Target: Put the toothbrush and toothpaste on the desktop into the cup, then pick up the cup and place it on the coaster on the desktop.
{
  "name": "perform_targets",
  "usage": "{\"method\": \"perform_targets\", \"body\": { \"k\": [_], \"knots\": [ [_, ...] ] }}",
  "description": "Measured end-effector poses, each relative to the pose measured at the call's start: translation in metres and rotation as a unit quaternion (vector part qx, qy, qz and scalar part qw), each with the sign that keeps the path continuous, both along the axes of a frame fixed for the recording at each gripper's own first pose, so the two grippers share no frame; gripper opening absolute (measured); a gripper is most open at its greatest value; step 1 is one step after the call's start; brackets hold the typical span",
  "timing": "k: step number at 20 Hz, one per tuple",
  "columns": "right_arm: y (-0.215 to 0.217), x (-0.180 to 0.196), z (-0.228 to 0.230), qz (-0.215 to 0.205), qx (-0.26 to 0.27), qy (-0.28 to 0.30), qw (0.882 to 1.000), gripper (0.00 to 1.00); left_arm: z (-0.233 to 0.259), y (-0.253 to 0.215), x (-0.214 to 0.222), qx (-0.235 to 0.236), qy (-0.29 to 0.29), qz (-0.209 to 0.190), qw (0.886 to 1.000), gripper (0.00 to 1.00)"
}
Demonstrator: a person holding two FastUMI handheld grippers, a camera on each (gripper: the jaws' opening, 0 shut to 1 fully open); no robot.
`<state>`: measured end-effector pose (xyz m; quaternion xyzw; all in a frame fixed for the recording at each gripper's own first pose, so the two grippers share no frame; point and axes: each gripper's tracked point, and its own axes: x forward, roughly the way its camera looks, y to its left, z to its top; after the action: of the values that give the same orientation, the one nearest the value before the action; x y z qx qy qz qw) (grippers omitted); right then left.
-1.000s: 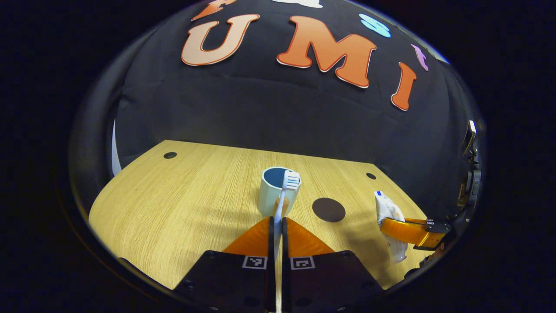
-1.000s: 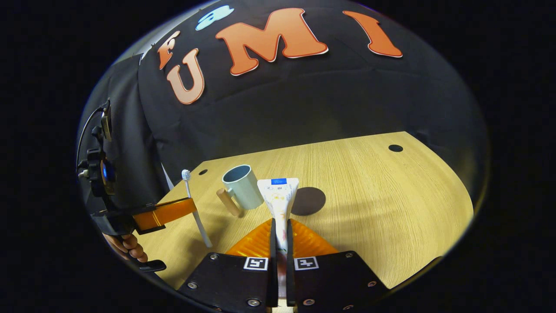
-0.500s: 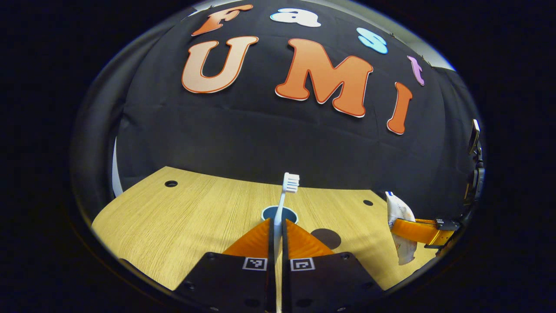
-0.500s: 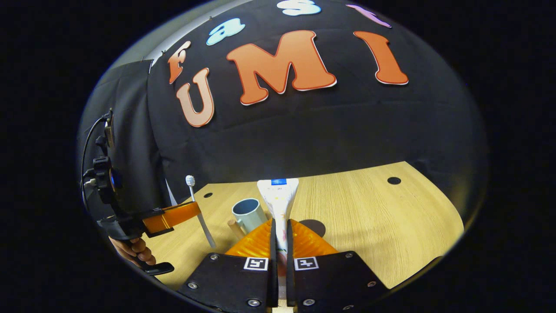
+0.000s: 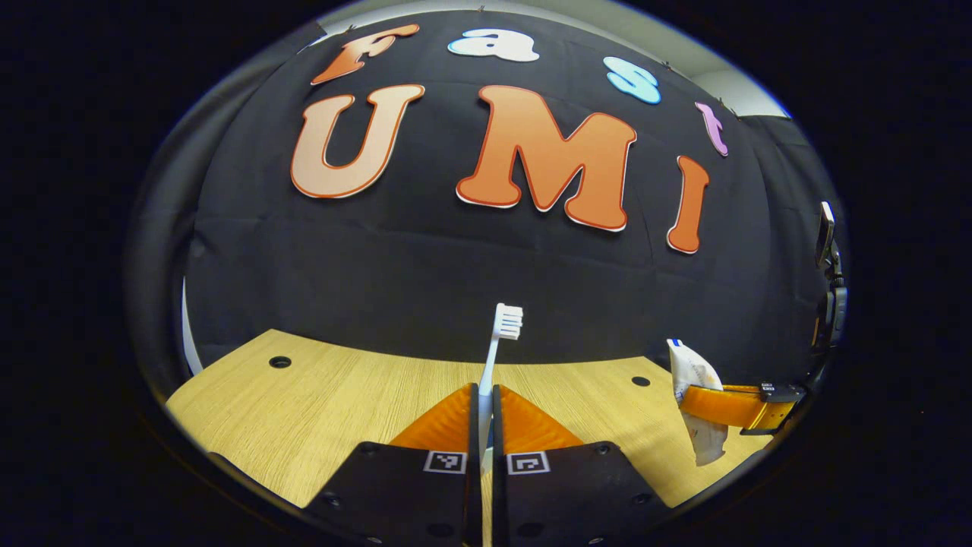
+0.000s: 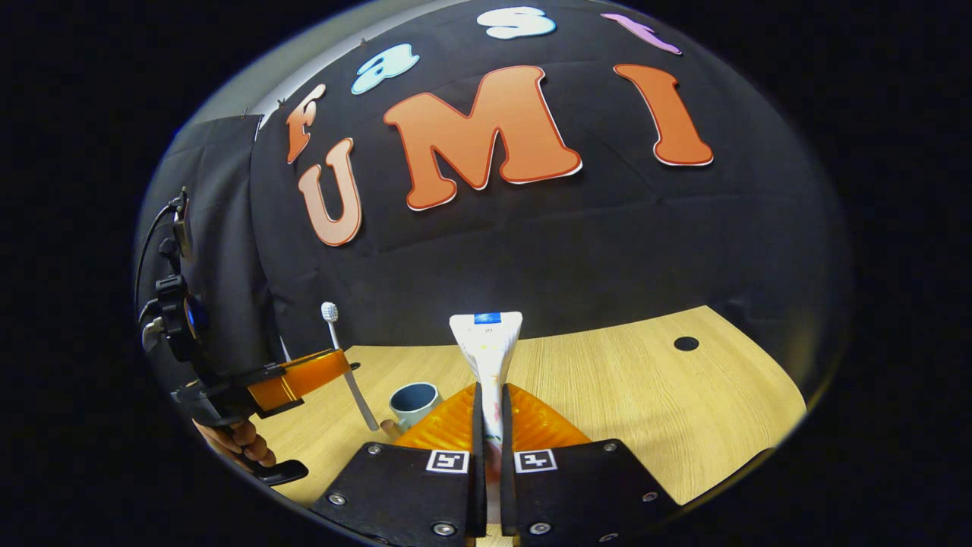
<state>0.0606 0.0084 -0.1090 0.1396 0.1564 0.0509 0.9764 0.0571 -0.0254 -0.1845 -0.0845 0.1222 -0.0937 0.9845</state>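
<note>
Right gripper view: clamping white toothpaste tube (image 6: 486, 346) upright, left gripper (image 6: 300, 377) pinching white toothbrush (image 6: 345, 368) above pale blue-lined cup (image 6: 414, 401) on wooden desktop (image 6: 645, 387); both still awaiting cup, coaster move outstanding.

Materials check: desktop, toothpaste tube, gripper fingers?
Desktop: light wood-grain, matte, likely laminate; fine straight grain lines. Toothpaste tube: soft printed plastic, glossy, flat crimped end. Right gripper fingers: translucent orange ribbed plastic or rubber; the ridges catch light.
</note>
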Motion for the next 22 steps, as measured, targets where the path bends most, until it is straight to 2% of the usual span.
{"method": "perform_targets", "body": {
  "k": [4,9,13,22],
  "knots": [
    [-0.003,0.013,0.004,-0.003,-0.002,-0.012,1.0,0.07,0.021,0.0,0.027,0.013,-0.046,0.007,0.999,0.05],
    [-0.006,0.025,-0.002,-0.005,-0.007,-0.015,1.0,0.07,0.022,-0.002,0.046,-0.001,-0.083,0.015,0.996,0.05],
    [-0.013,0.031,-0.006,-0.012,-0.009,-0.013,1.0,0.07,0.002,-0.007,0.061,-0.008,-0.071,0.017,0.997,0.05],
    [-0.016,0.04,-0.012,-0.017,-0.002,-0.013,1.0,0.07,-0.063,-0.023,0.078,-0.006,0.0,0.0,1.0,0.05]
  ]
}}
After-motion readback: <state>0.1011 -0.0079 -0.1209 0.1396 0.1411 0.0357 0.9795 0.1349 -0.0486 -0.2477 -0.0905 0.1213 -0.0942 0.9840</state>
